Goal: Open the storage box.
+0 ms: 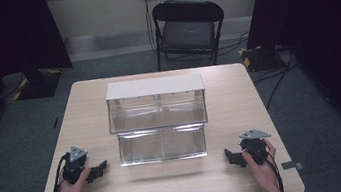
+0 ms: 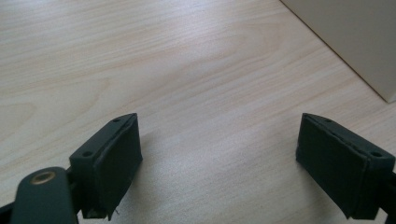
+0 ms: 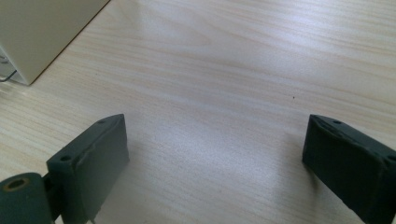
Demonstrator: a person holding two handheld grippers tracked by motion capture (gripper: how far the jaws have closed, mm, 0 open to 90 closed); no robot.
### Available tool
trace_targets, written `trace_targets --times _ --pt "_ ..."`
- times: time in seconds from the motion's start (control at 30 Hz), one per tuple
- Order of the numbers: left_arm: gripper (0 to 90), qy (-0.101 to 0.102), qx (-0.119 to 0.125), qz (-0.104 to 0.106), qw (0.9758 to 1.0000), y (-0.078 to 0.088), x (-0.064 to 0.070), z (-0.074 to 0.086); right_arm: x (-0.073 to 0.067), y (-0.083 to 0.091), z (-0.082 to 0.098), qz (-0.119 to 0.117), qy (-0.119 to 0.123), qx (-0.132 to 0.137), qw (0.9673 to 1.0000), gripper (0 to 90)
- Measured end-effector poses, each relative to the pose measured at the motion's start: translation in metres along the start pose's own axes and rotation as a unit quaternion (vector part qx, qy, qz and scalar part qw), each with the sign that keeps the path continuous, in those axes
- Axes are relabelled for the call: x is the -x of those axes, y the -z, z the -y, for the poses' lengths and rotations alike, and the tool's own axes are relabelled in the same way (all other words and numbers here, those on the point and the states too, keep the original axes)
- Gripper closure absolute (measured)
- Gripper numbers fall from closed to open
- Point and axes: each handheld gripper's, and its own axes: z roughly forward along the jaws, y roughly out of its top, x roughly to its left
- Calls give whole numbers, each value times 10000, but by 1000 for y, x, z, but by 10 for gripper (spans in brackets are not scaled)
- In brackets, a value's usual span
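A clear two-tier display case (image 1: 158,120) with a pale flat top stands in the middle of the light wooden table (image 1: 171,187). My left gripper (image 1: 99,168) rests near the front left of the table, held by a hand, its jaws pointing toward the case. Its jaws stand wide apart over bare wood in the left gripper view, left gripper (image 2: 219,163) open and holding nothing. My right gripper (image 1: 231,157) rests near the front right, pointing inward. In its own view the right gripper (image 3: 215,168) is open and holds nothing.
A pale side of the case (image 2: 345,37) shows at the top right of the left gripper view, and the case (image 3: 42,32) at the top left of the right gripper view. A black folding chair (image 1: 188,30) stands beyond the table. Dark curtains and floor cables flank the room.
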Motion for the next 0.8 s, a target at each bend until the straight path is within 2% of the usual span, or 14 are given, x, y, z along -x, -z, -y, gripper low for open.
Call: trace_targets --times 0.23,0.3,0.33,0.37,0.43,0.5,0.7,0.73,0.8 --pt "136 -1 -4 -1 10000 0 0 0 0 2 -1 35 10 -76 10000 97" --pt "136 2 1 -1 10000 0 0 0 0 5 -2 49 -32 -45 10000 178" --pt "136 0 -3 -1 10000 0 0 0 -1 7 -2 41 -56 -4 10000 127" --pt "136 -4 0 -3 10000 0 0 0 -2 9 -3 -20 -34 34 10000 159" --pt "136 2 1 -1 10000 0 0 0 -4 12 -5 -80 -2 65 9999 135" --pt "136 -3 0 -1 10000 0 0 0 -6 13 -6 -95 -4 97 9999 150" --pt "136 -2 2 -3 10000 0 0 0 -19 21 -10 -349 101 236 9991 143" --pt "136 0 2 -2 10000 0 0 0 -23 23 -11 -476 148 256 9984 142" --pt "136 -1 3 -2 10000 0 0 0 -27 25 -11 -588 180 256 9978 144"
